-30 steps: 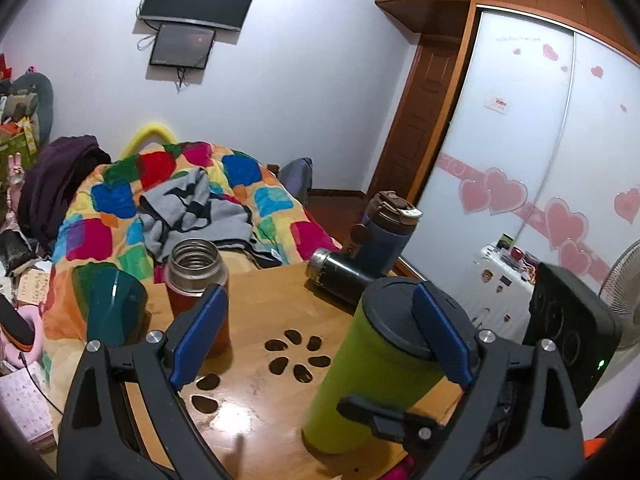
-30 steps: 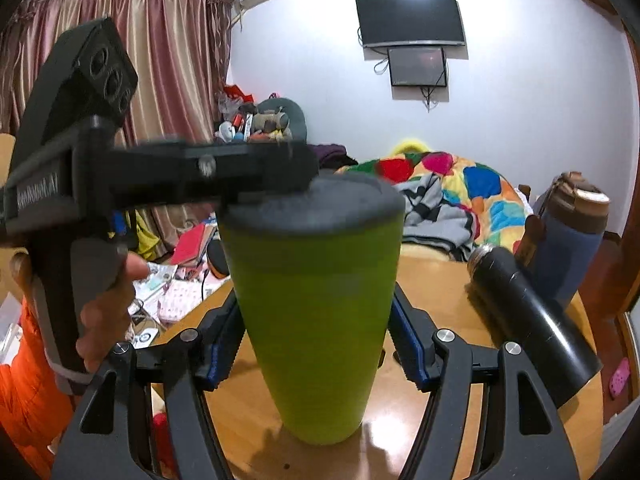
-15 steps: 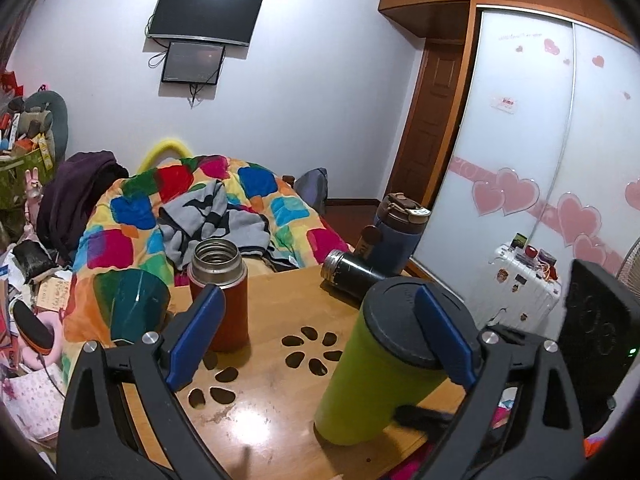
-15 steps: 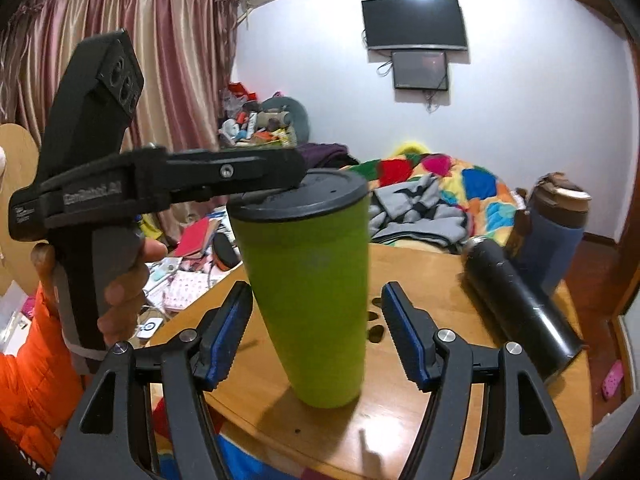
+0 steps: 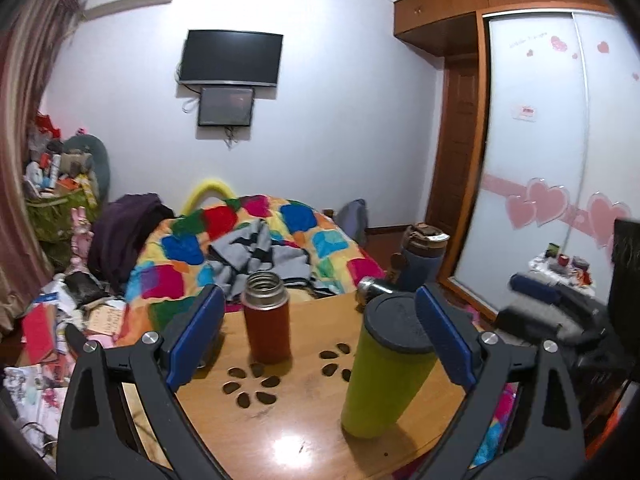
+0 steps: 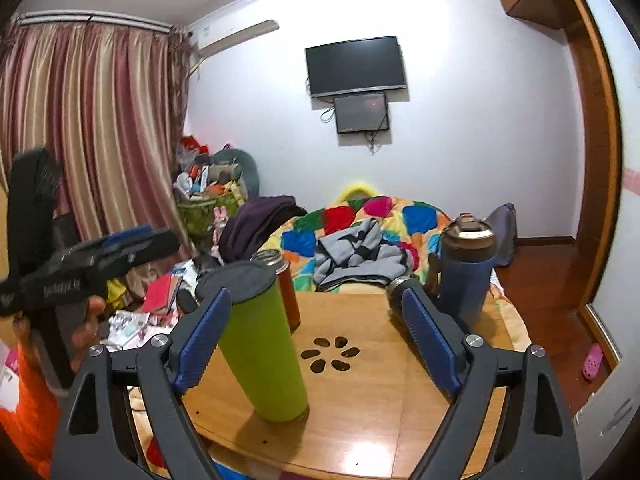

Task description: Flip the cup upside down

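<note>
A: From my left wrist view, reading left to right: what stands at 9 o'clock?

B: The left claw [image 5: 318, 338], fingers wide apart and clamped on nothing. Its left blue pad [image 5: 195, 334] sits at 9 o'clock of the red flask [image 5: 267, 318], which stands upright and uncapped on the wooden worktop [image 5: 288, 436].

A: And the green cup [image 5: 384, 368]?

B: I see it at 3 o'clock of the red flask, standing on the worktop with its dark end [image 5: 400, 326] up. The right blue pad [image 5: 444, 336] overlaps its top edge in the picture; I cannot tell whether they touch. Leaf-shaped cutouts [image 5: 256, 384] lie between flask and cup. At 12 o'clock of the cup a dark bottle [image 5: 370, 288] lies on its side, a blue jug [image 5: 422, 258] upright beyond it. The other gripper shows blurred at 3 o'clock.

A: The right wrist view, same order?

B: At 9 o'clock I see a hand [image 6: 86, 328] holding the other gripper, clear of the cup. The right claw [image 6: 316, 338] is also spread apart and empty. The green cup [image 6: 264, 348] stands just inside its left pad [image 6: 202, 338]; contact is uncertain. The blue jug [image 6: 466, 272] stands at 1 o'clock, the quilted bed [image 6: 360, 220] at 12.
</note>
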{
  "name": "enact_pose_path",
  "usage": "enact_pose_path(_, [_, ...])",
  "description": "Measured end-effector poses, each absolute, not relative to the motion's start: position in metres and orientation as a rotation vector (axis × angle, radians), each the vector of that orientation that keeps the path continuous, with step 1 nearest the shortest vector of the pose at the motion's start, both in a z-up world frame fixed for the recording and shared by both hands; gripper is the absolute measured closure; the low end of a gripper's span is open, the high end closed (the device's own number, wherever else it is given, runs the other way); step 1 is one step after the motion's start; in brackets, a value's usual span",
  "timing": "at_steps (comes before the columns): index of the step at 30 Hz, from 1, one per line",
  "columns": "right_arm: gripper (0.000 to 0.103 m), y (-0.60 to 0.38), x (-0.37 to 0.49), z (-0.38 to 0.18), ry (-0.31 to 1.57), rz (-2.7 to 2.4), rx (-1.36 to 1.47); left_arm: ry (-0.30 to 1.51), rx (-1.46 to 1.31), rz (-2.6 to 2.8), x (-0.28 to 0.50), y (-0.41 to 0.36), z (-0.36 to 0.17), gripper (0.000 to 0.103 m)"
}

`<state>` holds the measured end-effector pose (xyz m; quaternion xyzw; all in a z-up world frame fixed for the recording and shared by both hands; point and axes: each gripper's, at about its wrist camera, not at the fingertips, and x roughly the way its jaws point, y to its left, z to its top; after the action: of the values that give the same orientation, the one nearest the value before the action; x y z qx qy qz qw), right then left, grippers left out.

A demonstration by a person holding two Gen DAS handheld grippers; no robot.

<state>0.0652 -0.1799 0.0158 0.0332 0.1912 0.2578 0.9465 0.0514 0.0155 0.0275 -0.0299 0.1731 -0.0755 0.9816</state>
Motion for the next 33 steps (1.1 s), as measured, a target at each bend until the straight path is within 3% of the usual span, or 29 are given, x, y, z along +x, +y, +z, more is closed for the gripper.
enact_pose_path(4, [0.012, -0.185, 0.062, 0.023, 0.388, 0.507, 0.091, 0.319, -0.039, -0.104, 0.036, 0.010, 0.027, 0.005])
enact_pose_path(6, [0.000, -0.186, 0.059, 0.025, 0.373, 0.494, 0.096, 0.301, -0.027, -0.080, 0.028, 0.006, 0.026, 0.004])
enact_pose_path(10, [0.000, -0.187, 0.049, 0.030, 0.343, 0.469, 0.079, 0.272, -0.018, -0.047, 0.016, 0.002, 0.024, 0.000])
enact_pose_path(33, [0.000, -0.182, 0.040, 0.026, 0.343, 0.439, 0.044, 0.258, -0.031, -0.046, 0.004, -0.001, 0.019, 0.000])
